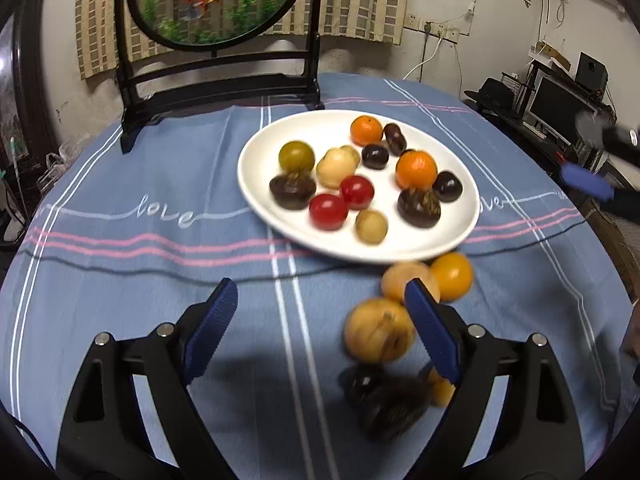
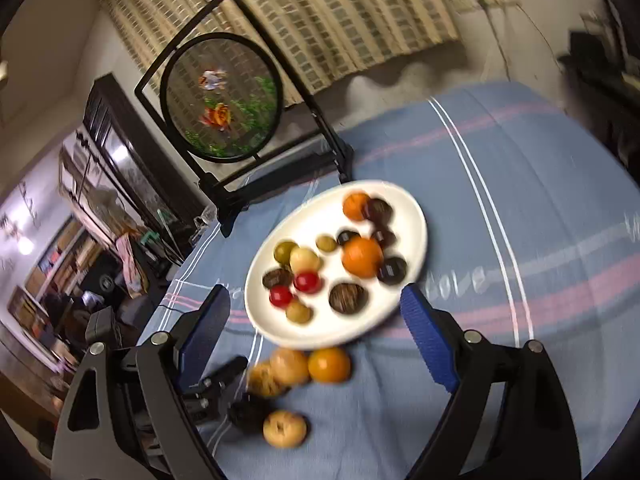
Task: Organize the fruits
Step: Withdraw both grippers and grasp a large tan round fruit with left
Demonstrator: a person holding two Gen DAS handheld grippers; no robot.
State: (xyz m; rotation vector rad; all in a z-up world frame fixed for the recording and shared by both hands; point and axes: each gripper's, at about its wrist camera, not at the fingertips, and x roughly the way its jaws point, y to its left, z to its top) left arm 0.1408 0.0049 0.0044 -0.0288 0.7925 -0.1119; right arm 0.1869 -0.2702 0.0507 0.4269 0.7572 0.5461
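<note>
A white plate (image 1: 260,184) (image 2: 320,216) on the blue cloth carries several fruits: oranges, red tomatoes, dark plums, pale and green ones. Loose fruits lie on the cloth by its near rim: an orange one (image 1: 452,276) (image 2: 329,365), tan ones (image 1: 378,330) (image 2: 290,366) and dark ones (image 1: 384,400) (image 2: 248,412). My left gripper (image 1: 320,286) hangs open above the cloth. Its right finger covers part of the loose group, and nothing is gripped. My right gripper (image 2: 315,291) is open too, with the plate's near edge framed between its fingers, and it holds nothing.
A round goldfish screen (image 1: 218,0) (image 2: 222,96) on a black stand sits behind the plate. The striped tablecloth (image 1: 120,280) covers a round table. A desk with a monitor (image 1: 556,108) is off to the right, and shelves (image 2: 60,248) to the left.
</note>
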